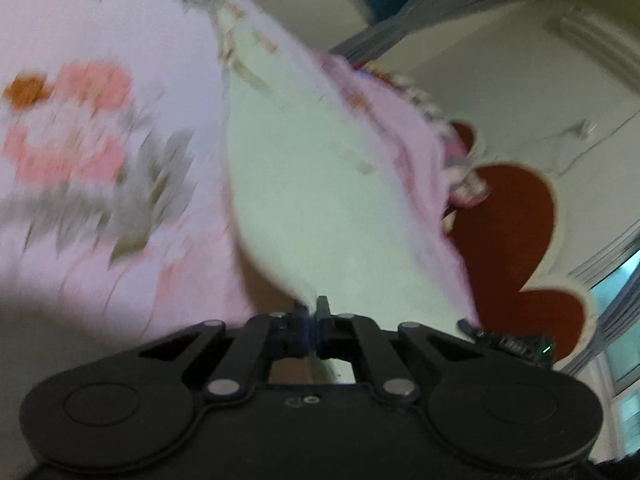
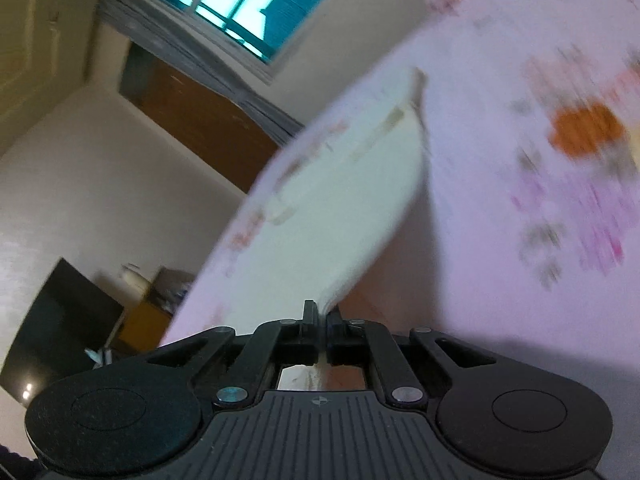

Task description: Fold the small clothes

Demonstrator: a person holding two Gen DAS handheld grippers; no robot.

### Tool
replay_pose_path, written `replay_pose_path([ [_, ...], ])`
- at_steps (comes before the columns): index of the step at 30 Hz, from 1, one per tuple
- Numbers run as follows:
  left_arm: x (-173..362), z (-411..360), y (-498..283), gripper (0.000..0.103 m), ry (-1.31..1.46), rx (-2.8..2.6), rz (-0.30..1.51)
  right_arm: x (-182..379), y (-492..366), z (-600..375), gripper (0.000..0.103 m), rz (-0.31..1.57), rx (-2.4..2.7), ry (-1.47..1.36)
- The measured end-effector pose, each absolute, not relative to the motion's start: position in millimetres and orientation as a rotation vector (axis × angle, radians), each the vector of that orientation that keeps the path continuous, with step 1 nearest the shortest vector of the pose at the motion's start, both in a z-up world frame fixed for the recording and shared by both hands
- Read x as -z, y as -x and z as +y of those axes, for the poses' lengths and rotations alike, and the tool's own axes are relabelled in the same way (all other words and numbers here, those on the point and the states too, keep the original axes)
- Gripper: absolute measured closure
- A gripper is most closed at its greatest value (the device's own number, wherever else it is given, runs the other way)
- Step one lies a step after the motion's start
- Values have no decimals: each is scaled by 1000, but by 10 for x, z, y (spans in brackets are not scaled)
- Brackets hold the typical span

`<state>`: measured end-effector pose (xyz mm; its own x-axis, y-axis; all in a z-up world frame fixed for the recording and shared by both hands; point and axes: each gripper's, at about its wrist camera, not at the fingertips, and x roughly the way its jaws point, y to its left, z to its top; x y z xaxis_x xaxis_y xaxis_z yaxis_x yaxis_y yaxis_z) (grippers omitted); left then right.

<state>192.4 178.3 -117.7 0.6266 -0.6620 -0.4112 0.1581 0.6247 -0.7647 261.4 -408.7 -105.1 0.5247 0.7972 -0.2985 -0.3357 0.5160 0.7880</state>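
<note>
A: What do we hold with our left gripper [image 1: 312,312]?

B: Its two black fingers are closed together on the edge of the small pale pink garment with flower print [image 1: 100,140]. The cloth is pinched between them and hangs in the air in front of the camera. We see its white inner side [image 1: 304,184] spreading away from the tips.

A: And our right gripper [image 2: 320,314]?

B: The same. Its fingers are nearly shut, with only a thin fold of the same pink flowered garment [image 2: 520,200] between them. The white inner side [image 2: 344,216] rises from the tips there also.

A: So where is the garment?

B: It is lifted, stretched between both grippers, and not lying on any surface that we can see. Both pictures are blurred, so we cannot tell its exact shape.

A: What is behind it?

B: In the left view, a dark red rug with a pale scalloped border [image 1: 516,232]. In the right view, a window with bars [image 2: 248,4] and a brown wooden door [image 2: 200,120].
</note>
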Motion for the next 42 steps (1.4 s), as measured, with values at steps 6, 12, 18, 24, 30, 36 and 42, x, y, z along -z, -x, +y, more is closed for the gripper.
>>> replay_pose_path([
  [6, 803, 1925, -2545, 102, 800, 561, 649, 650, -3278, -3952, 100, 663, -807, -773],
  [12, 800, 2127, -3620, 102, 853, 504, 607, 647, -4570, -3860, 100, 654, -781, -882],
  [18, 1120, 2281, -4711, 102, 913, 377, 638, 1218, -5894, -3750, 100, 756, -608, -1021],
  [24, 1366, 2318, -5039, 80, 903, 367, 733, 1686, -6290, -3841, 95, 842, -483, -1090],
  [30, 1075, 2389, -4603, 56, 683, 366, 695, 1414, -5774, -4005, 43, 719, -550, -927],
  [36, 786, 1850, -4318, 57, -105, 188, 587, 1087, -5600, -3490, 47, 677, -523, -415],
  [42, 804, 1611, -4340, 67, -279, 259, 596, 1108, -5461, -3015, 51, 655, -562, -61],
])
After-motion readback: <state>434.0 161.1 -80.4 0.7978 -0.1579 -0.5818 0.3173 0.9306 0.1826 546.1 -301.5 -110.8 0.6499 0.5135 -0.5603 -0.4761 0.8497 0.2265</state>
